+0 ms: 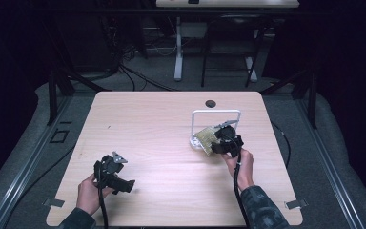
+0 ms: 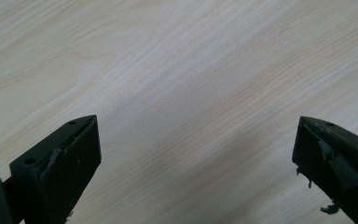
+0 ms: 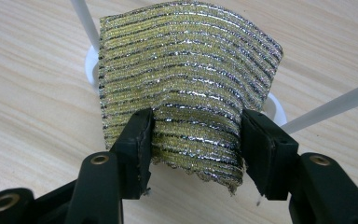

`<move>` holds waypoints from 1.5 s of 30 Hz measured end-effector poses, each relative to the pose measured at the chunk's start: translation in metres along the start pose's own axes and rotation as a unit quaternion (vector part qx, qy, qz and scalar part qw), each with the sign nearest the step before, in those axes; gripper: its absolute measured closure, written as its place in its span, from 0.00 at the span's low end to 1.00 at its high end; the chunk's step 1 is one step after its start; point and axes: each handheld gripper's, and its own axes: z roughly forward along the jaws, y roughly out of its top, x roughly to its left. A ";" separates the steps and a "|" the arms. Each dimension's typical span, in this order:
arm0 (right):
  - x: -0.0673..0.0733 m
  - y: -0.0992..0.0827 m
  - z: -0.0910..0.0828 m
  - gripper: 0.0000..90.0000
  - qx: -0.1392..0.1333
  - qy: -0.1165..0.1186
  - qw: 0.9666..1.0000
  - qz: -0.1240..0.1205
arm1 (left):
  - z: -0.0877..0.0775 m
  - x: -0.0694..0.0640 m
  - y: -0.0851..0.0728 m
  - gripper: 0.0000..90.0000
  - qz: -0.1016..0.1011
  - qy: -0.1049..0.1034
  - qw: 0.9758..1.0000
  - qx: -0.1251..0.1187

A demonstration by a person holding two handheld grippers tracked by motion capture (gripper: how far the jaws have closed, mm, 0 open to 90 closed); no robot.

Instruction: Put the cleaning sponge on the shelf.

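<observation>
The bench [image 1: 171, 143] is a light wood-grain surface with a small dark round hole [image 1: 210, 103] near its far edge.

Right gripper [image 1: 226, 141]: held in the person's right hand [image 1: 240, 164], positioned at the right-centre of the bench, just in front of a white wire-frame stand [image 1: 216, 112]. In the right gripper view, the right gripper [image 3: 195, 140] has its fingers [image 3: 137, 140] closed against the two side edges of a sponge cloth [image 3: 186, 79], a yellow-green pad with dark and silvery horizontal stripes. The cloth bows slightly between the fingers and stands roughly upright, its lower edge ragged and just above the bench surface. Behind it, the white rods and round white base of the stand are visible, the base partly hidden by the cloth. In the high view, the cloth [image 1: 206, 139] sits at the left side of the gripper, overlapping the lower left foot of the stand.

Left gripper [image 1: 116, 179]: held in the person's left hand [image 1: 89, 193] at the near-left part of the bench, well apart from the stand and cloth. In the left gripper view, the fingers [image 2: 74, 158] stand wide apart with nothing but bare bench surface between them.

A cable trails from each gripper toward the near edge of the bench.
</observation>
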 end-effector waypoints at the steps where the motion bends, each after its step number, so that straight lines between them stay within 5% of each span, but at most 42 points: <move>1: 0.000 0.000 0.001 0.51 0.000 -0.002 1.000 0.000 | 0.000 0.000 0.000 0.01 0.000 0.000 1.000 0.000; 25: 0.007 0.010 0.024 0.51 -0.003 -0.031 0.999 0.017 | 0.002 -0.001 0.000 0.01 0.004 -0.002 1.000 0.003; 45: 0.012 0.014 0.032 0.49 -0.001 -0.030 0.999 0.022 | 0.002 0.000 0.000 0.01 0.004 -0.002 1.000 0.005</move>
